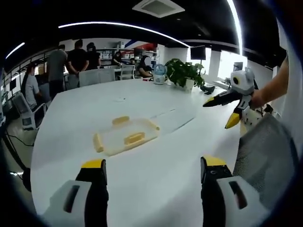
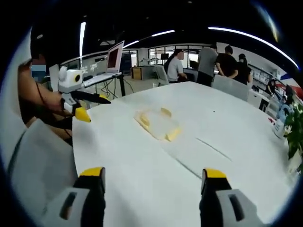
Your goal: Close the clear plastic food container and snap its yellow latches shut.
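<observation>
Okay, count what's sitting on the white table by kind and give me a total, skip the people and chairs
Container: 1
Potted plant: 1
Small blue and white item by the plant: 1
Total: 3

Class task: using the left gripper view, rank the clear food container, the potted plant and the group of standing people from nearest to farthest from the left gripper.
1. Clear food container: on the white table, just ahead of the left gripper.
2. Potted plant: at the table's far end, to the right.
3. Standing people: beyond the table, upper left.
</observation>
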`<state>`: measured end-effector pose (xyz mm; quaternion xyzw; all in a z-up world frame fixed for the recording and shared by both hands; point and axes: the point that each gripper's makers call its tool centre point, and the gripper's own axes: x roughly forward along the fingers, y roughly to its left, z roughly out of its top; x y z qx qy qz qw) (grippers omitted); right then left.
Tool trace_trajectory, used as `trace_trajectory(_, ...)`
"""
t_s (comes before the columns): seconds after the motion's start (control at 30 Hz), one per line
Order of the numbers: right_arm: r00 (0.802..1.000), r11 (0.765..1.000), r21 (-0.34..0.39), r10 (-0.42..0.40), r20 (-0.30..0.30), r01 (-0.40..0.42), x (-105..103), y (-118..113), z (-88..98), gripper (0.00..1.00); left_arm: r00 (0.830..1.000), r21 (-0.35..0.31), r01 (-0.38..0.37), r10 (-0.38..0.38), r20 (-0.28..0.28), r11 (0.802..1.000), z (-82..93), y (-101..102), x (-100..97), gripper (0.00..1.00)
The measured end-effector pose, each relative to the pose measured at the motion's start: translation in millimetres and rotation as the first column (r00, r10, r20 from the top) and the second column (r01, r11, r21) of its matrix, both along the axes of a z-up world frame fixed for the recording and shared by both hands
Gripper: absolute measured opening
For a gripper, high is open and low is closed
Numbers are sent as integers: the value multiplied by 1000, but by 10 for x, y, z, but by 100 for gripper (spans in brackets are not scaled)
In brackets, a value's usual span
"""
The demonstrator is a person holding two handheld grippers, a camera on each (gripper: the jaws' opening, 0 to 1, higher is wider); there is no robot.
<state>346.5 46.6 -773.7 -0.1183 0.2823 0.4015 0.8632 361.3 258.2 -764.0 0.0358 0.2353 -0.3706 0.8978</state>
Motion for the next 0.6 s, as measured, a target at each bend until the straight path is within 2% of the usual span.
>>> trace_trajectory(0.6, 999, 999, -11, 40, -12, -41, 241, 139, -63, 82, 999, 29, 30, -30, -10, 999, -105, 34, 186, 78)
